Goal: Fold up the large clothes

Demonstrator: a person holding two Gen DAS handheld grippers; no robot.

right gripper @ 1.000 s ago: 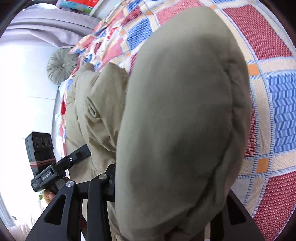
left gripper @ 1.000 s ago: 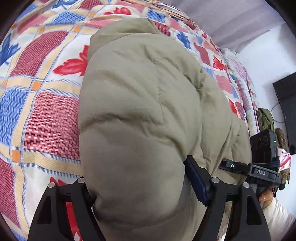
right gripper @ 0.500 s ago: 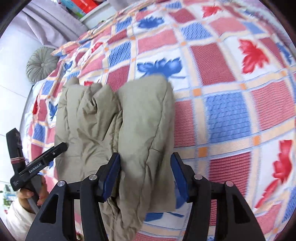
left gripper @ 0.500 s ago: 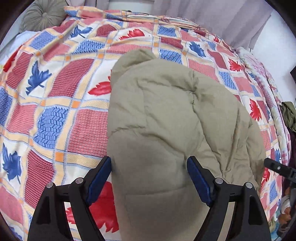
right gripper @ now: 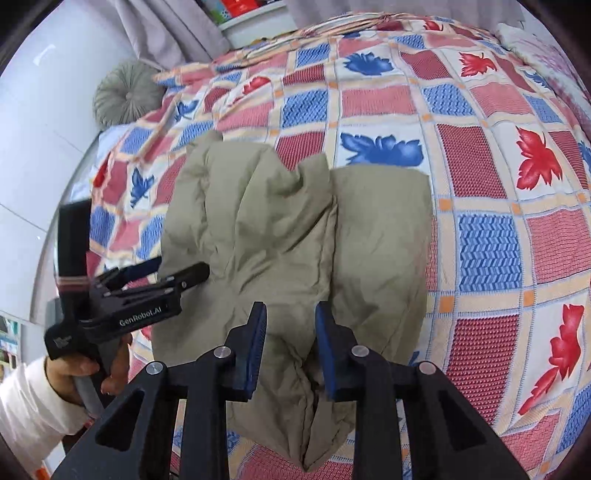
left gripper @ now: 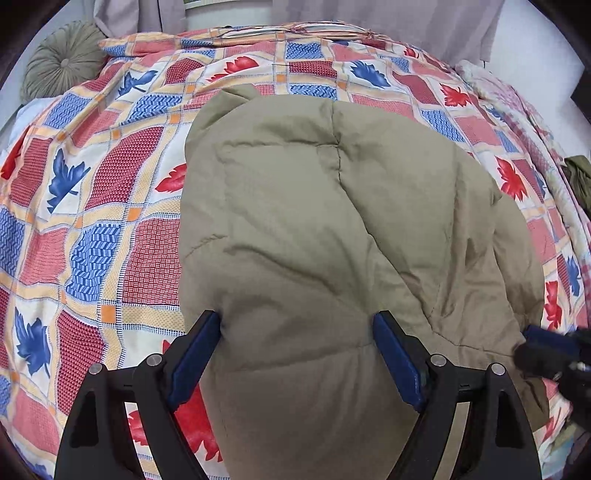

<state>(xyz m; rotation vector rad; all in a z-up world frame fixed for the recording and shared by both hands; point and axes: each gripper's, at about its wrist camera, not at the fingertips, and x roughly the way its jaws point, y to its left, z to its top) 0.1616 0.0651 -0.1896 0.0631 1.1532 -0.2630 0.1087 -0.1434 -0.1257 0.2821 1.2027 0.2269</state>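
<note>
A khaki padded jacket (left gripper: 332,221) lies folded into a thick bundle on the patterned bedspread (left gripper: 110,229). My left gripper (left gripper: 295,317) hovers over its near end, jaws wide; the padding shows between the pads without being squeezed. The right wrist view shows that gripper (right gripper: 183,266) beside the jacket's (right gripper: 295,229) left edge, held by a hand (right gripper: 92,369). My right gripper (right gripper: 291,306) hangs above the jacket's near edge. Its jaws are closing, a narrow gap remains, and the fabric lies below them, not pinched. Blurred, the right gripper (left gripper: 543,343) appears at the jacket's lower right.
The bedspread (right gripper: 480,155) spreads far past the jacket on all sides. A round grey-green cushion (left gripper: 62,59) sits at the head of the bed by grey curtains (right gripper: 166,29). A dark green garment (left gripper: 580,177) hangs off the right side. A white sleeve (right gripper: 29,406) is low left.
Both grippers let go of the jacket's thick fold and rose away from it. The jacket now lies flat and folded on the bed. The right jaws widened, then narrowed.
</note>
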